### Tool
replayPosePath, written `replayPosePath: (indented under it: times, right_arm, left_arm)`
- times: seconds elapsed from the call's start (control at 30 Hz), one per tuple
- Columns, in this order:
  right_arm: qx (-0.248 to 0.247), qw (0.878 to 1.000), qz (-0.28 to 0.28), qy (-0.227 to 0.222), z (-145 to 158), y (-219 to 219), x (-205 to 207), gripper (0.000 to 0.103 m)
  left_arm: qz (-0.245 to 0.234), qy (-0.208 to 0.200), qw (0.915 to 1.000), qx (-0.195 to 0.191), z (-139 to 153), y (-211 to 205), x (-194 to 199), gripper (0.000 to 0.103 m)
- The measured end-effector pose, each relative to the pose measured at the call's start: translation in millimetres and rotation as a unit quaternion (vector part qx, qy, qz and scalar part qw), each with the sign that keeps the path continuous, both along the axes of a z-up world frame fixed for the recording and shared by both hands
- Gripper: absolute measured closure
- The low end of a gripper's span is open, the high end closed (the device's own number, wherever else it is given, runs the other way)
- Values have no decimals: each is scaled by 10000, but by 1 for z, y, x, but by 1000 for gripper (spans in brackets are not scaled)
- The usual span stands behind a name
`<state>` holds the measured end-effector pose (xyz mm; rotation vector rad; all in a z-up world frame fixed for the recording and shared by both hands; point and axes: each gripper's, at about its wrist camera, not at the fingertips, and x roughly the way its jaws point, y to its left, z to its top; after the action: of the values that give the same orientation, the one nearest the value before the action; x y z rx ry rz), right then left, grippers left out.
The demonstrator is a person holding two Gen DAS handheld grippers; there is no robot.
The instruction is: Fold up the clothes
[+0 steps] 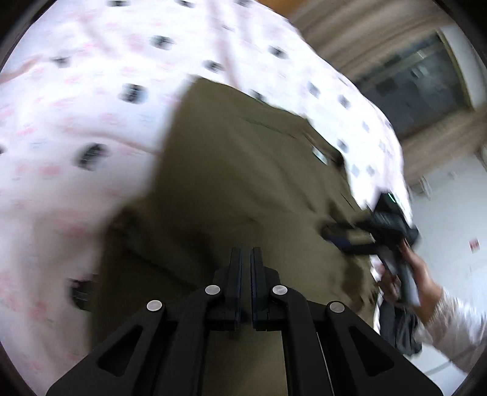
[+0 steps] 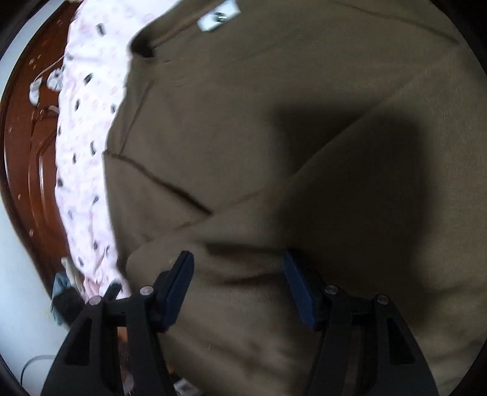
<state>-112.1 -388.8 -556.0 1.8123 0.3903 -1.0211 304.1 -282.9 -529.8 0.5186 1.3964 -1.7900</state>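
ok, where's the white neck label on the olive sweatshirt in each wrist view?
Left wrist: white neck label sits right of centre, at the olive sweatshirt collar by the bedsheet edge.
Right wrist: label at the top edge, left of centre, beside the collar opening.
Shared landmark: the white dotted bedsheet.

The right gripper stands with its jaws spread apart, the blue pads clear of the fabric between them. Below and ahead lies an olive-brown garment, filling most of the frame (motion blur softens its detail). A white label sits near the neckline at the top. A folded edge runs diagonally across the cloth. To the left, a white patterned bedsheet lies beneath the garment, bordered by a dark wooden frame.
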Motion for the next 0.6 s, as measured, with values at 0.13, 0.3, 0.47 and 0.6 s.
replayPosePath:
  times: [0.13,0.3,0.47,0.6]
  right_arm:
    - [-455,9985,-284,-130,21,7,1,38]
    - [-908,9930,-244,-708,45,42,19,38]
    - [-148,9992,-58,-353,3,97,26,45]
    - [-104,9983,-576,-14,10,120,-2,71]
  left_arm:
    - [-579,168,9979,252,-15,0,-56,101]
    - [-634,-228,9943,823,-53,0,-73,102]
    - [-409,28,9956,837,-57,7,-38,102]
    - [-464,-480,9972,349,-30,-1,-17,102]
